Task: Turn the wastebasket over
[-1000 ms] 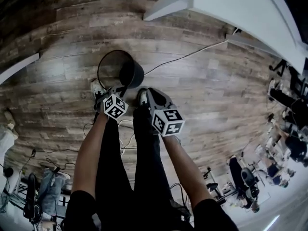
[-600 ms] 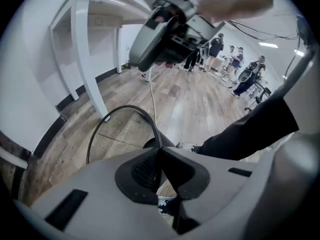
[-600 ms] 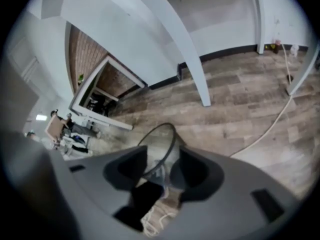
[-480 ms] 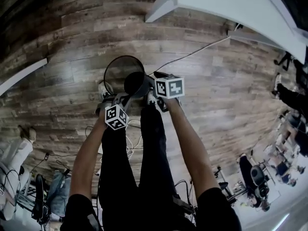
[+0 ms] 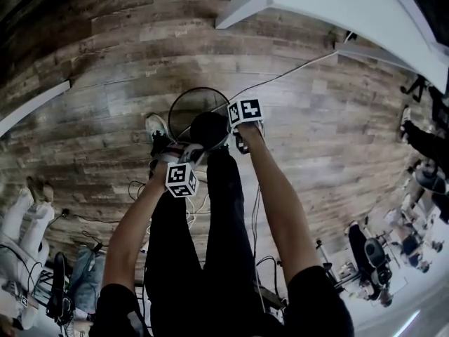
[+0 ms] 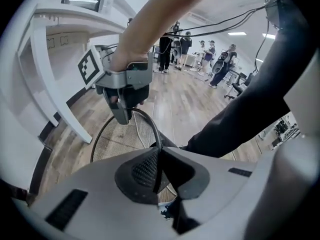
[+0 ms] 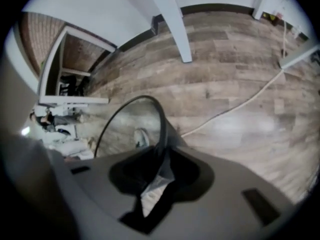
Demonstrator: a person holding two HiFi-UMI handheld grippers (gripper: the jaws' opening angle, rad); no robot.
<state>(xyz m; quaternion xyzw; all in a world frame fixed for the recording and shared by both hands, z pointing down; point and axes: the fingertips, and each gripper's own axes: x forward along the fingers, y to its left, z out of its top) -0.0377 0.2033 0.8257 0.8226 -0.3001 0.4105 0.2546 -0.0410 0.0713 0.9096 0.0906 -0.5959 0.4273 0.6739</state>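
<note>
Head view: the black mesh wastebasket point(image 5: 208, 128) sits between the two grippers, just far of the person's shoes, over the wood plank floor point(image 5: 105, 69). Its round mouth faces up toward the camera, and its dark base shows through the opening toward the near right. The left gripper point(image 5: 189, 153) meets the rim on the near left side, and the right gripper point(image 5: 231, 125) meets it on the right. A white cable point(image 5: 295, 69) runs across the floor to the far right, and a white table leg point(image 5: 245, 2) stands farther off.

In the left gripper view, the left gripper point(image 6: 156, 170) has its jaws pressed together on the wastebasket point(image 6: 120, 139), pinching the thin mesh wall just below the rim. The right gripper point(image 6: 122, 116) reaches down to the opposite side of the rim.

In the right gripper view, the right gripper point(image 7: 157, 181) has its jaws partly spread and they have just been closing. The rim and wall of the wastebasket point(image 7: 161, 121) run into the gap between them, and a pale sliver still shows in the gap beside the wall, so the pads do not appear to press on it. A white shoe point(image 7: 139, 136) is visible through the mesh.
</note>
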